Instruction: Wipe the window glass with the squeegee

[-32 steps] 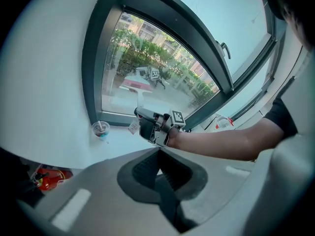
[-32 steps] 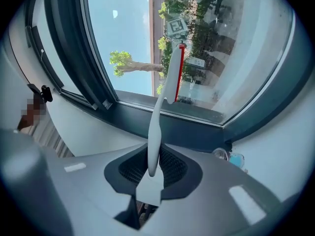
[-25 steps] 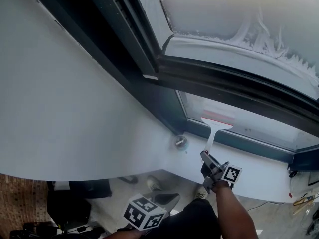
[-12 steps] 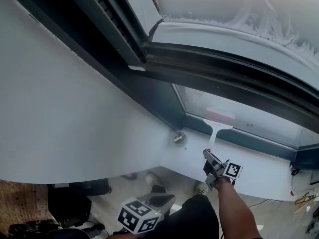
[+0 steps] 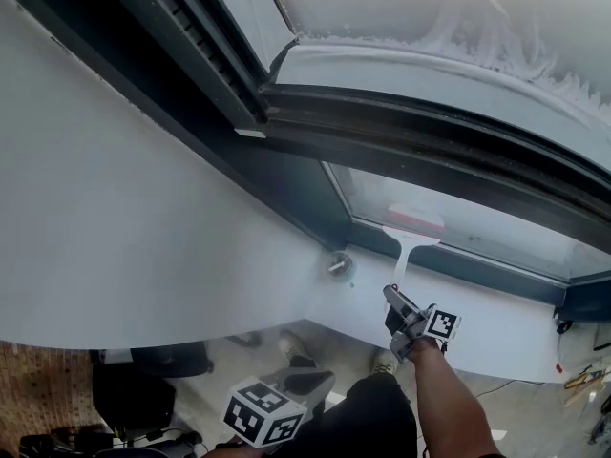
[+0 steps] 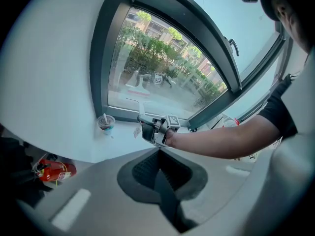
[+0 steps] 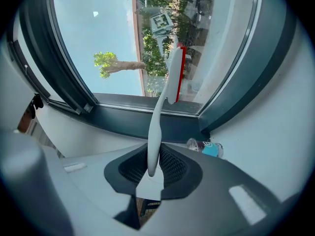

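A white squeegee [image 5: 409, 238] with a red blade edge rests against the lower pane of the window glass [image 5: 477, 227], near the pane's bottom left corner. My right gripper [image 5: 393, 301] is shut on its handle, below the sill. In the right gripper view the squeegee [image 7: 165, 92] runs up from the jaws to the glass [image 7: 147, 33], its red blade strip [image 7: 182, 68] flat on the pane. My left gripper [image 5: 315, 382] hangs low near my body, shut with nothing in it. In the left gripper view the right gripper [image 6: 153, 130] and the squeegee [image 6: 139, 107] show at the window.
A plastic drink cup [image 5: 339, 265] with a straw stands on the white sill [image 5: 496, 327], left of the squeegee; it also shows as cup [image 6: 105, 124] and cup [image 7: 205, 147]. Dark window frame [image 5: 430, 151] crosses above. A red fire extinguisher [image 6: 51, 170] lies on the floor.
The squeegee blade and right gripper have hardly moved against the glass, sliding slightly down and left near the pane's bottom corner. The left gripper has stayed low.
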